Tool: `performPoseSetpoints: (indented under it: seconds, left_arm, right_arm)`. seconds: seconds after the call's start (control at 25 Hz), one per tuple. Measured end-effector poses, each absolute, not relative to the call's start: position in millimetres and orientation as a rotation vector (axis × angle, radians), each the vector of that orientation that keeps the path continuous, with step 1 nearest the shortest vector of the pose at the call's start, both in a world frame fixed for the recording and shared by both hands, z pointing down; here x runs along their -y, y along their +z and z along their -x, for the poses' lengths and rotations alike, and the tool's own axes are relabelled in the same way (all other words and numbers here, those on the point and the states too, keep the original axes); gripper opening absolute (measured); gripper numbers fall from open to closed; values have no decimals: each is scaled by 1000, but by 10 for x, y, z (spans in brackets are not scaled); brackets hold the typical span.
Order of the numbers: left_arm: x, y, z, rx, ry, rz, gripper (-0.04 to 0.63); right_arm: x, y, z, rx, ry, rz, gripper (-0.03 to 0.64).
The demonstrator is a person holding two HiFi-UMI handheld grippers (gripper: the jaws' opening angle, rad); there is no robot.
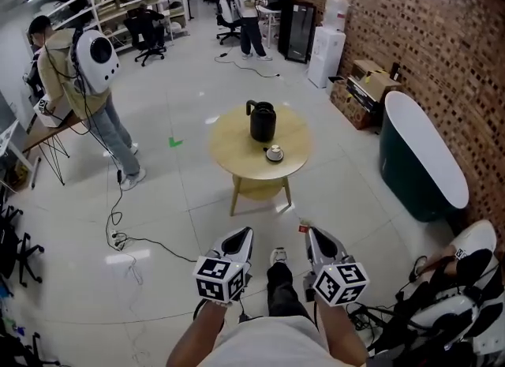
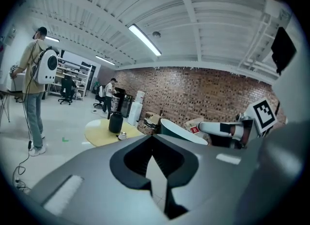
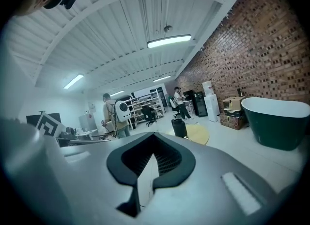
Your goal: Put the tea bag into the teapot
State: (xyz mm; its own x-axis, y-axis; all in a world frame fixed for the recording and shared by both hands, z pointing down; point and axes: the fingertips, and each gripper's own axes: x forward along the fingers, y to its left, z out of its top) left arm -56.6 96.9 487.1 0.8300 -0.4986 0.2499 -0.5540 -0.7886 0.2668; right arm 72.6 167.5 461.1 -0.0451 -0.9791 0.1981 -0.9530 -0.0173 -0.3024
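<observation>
A black teapot stands on a round yellow table some way ahead of me. Beside it sits a small cup on a saucer. No tea bag can be made out at this distance. Both grippers are held low, near my body and far short of the table. The left gripper and the right gripper are shut with nothing between their jaws. The left gripper view shows the teapot and cup small and far off. In the right gripper view the teapot is also distant.
A person with a white backpack stands at the left by a desk, and another person stands at the back. A dark green bathtub lies along the brick wall at right. Cables trail over the floor at left.
</observation>
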Motion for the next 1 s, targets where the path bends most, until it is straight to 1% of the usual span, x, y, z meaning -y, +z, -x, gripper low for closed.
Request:
performPoseSetpoints:
  seconds: [0.52, 1.0]
  left_arm:
    - [686, 4835, -493, 881, 233, -2678, 12]
    - [2138, 4691, -1280, 1056, 229, -2602, 12]
  right_arm:
    - [245, 4442, -1834, -2257, -480, 2070, 2]
    - [1833, 4221, -2785, -2426, -430, 1982, 2]
